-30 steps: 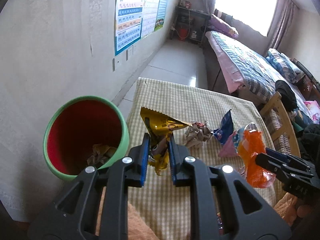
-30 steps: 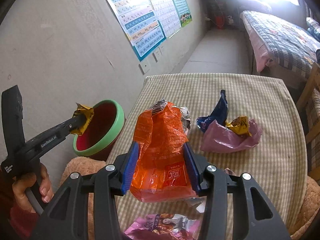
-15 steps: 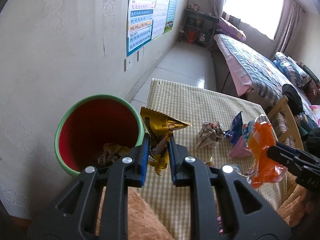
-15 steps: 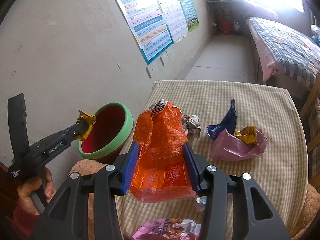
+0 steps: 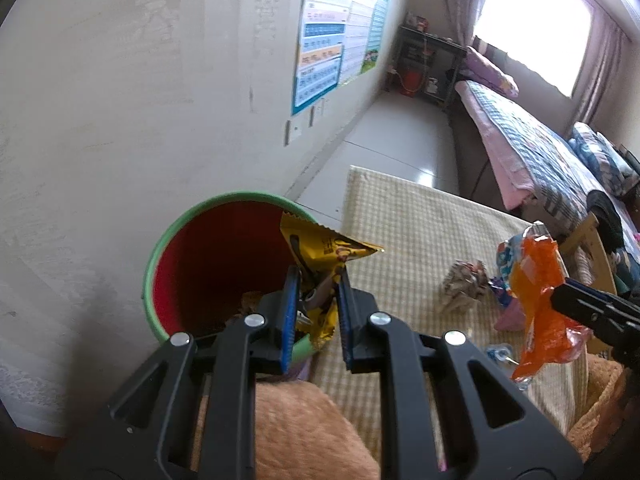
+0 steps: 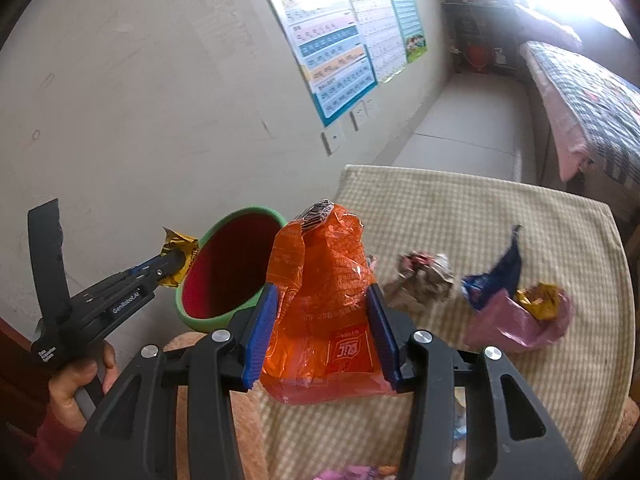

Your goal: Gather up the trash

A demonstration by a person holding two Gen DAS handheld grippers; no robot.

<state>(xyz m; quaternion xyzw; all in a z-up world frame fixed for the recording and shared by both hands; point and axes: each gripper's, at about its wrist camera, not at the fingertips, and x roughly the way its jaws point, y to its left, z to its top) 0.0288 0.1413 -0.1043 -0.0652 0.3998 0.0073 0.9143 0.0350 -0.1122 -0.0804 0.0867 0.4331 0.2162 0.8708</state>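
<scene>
My left gripper (image 5: 317, 276) is shut on a crumpled yellow wrapper (image 5: 324, 248), held at the near right rim of a green bin with a red inside (image 5: 192, 264). Some scraps lie at the bin's bottom. In the right wrist view the same yellow wrapper (image 6: 178, 250) hangs just left of the bin (image 6: 228, 268). My right gripper (image 6: 320, 300) is shut on an orange snack bag (image 6: 320, 288), held above the checked tablecloth (image 6: 500, 208) beside the bin. The orange bag (image 5: 536, 288) also shows at the right of the left wrist view.
On the cloth lie a crumpled paper ball (image 6: 424, 276), a blue wrapper (image 6: 496, 276) and a pink bag with a yellow wrapper in it (image 6: 524, 320). A plain wall with posters (image 6: 336, 48) runs along the left. A bed (image 5: 532, 148) stands beyond the table.
Both grippers have moved left toward the bin with their wrappers still held. The yellow wrapper now overlaps the bin's rim; the orange bag has come closer to the bin.
</scene>
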